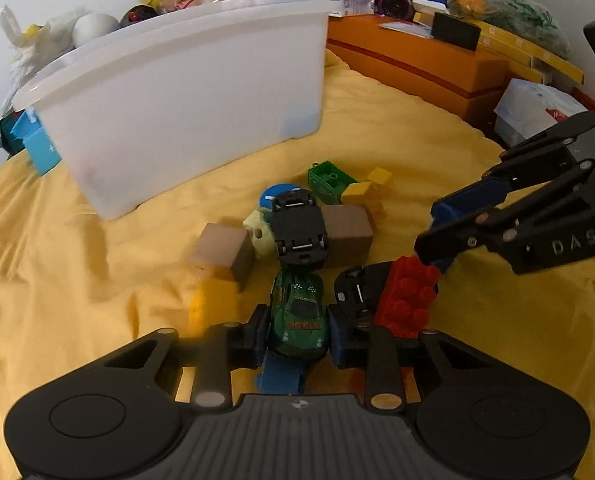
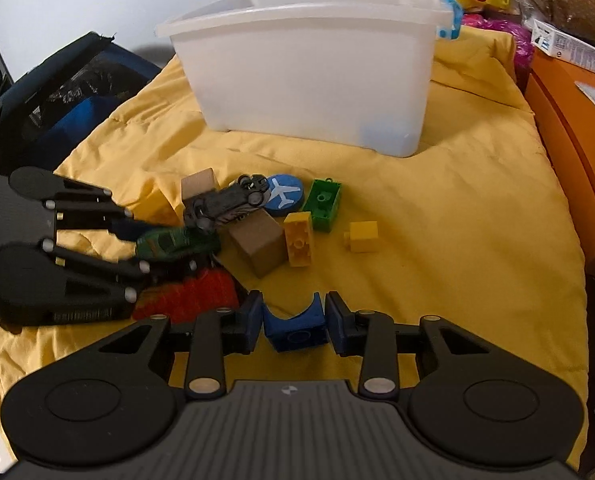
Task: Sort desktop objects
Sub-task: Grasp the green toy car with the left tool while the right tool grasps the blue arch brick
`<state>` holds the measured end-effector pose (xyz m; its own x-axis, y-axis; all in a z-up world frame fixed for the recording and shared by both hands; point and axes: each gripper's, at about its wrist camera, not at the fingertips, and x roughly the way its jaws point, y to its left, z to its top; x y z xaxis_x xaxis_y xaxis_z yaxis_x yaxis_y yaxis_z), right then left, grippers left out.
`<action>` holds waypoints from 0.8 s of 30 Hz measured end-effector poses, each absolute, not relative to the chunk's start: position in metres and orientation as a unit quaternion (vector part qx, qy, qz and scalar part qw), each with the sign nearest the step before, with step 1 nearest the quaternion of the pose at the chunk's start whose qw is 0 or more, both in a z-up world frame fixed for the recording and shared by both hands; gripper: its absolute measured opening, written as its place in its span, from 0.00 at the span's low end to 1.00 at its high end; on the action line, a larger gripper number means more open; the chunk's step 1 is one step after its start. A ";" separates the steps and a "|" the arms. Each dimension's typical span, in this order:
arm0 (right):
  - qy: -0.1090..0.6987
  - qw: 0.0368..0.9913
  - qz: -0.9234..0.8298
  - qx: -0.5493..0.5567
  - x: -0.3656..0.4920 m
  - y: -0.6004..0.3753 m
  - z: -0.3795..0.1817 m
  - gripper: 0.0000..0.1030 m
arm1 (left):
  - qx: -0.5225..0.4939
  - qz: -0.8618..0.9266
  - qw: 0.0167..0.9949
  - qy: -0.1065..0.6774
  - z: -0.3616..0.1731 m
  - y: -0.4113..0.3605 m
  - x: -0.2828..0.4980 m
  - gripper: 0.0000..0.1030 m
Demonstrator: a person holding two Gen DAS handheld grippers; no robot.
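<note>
At the lower centre of each wrist view, the left gripper (image 1: 297, 330) clamped the green toy car (image 1: 297, 316) and the right gripper (image 2: 294, 326) the blue block (image 2: 293, 326) — both gripped, presumably bound for the white bin (image 2: 309, 76) at upper centre.

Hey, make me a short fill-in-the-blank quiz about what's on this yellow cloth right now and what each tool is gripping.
1. The left tool is clamped on a ____ toy car.
2. The right tool grips a ____ building block.
3. The blue round disc shows a white ____.
4. Behind the toys stands a white plastic ____.

Missing words: green; blue; airplane; bin
</note>
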<state>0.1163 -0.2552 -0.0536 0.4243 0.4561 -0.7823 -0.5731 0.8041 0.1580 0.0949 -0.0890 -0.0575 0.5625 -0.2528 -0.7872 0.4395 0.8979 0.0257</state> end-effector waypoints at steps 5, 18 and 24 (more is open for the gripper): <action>0.431 0.850 0.299 -0.041 0.115 -0.265 -0.044 0.34 | 0.076 -0.183 0.893 0.403 -0.037 -0.068 0.083 0.32; 0.433 0.853 0.286 -0.047 0.115 -0.268 -0.045 0.34 | 0.028 -0.149 0.915 0.375 -0.009 -0.039 0.066 0.32; 0.452 0.845 0.266 -0.104 0.105 -0.269 -0.074 0.36 | 0.026 -0.141 0.913 0.381 -0.013 -0.034 0.060 0.32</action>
<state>0.1048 -0.2693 -0.0735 0.4499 0.3554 -0.8194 -0.5439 0.8367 0.0643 0.0602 -0.0337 -0.0133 0.6692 -0.2384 -0.7038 0.2784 0.9586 -0.0599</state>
